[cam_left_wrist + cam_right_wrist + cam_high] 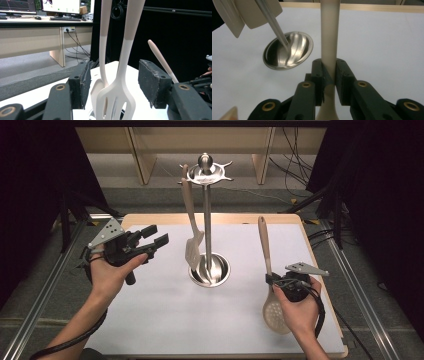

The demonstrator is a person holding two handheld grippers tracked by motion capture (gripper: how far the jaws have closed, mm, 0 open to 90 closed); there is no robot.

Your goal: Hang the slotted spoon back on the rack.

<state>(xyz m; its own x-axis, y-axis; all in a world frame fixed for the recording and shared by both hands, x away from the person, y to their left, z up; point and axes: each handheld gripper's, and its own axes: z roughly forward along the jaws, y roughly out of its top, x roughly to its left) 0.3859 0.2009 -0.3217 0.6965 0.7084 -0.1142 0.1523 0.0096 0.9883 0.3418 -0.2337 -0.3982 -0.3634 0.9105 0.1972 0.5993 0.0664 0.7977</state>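
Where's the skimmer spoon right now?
High view, right side: the skimmer spoon is clamped in the right hand-held gripper, right of the utensil stand.

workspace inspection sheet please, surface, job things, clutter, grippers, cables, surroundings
surface: white mat on a wood-edged table.
job's things: skimmer spoon with its handle tilted up; steel utensil stand with a slotted turner hanging from it.
clutter: nothing seen.
grippers: right gripper shut on the skimmer spoon's handle; left gripper open, holding nothing, aimed at the slotted turner.
cables: one trails from each gripper; more lie on the floor beyond the table.
surroundings: black curtains, desk with monitors.
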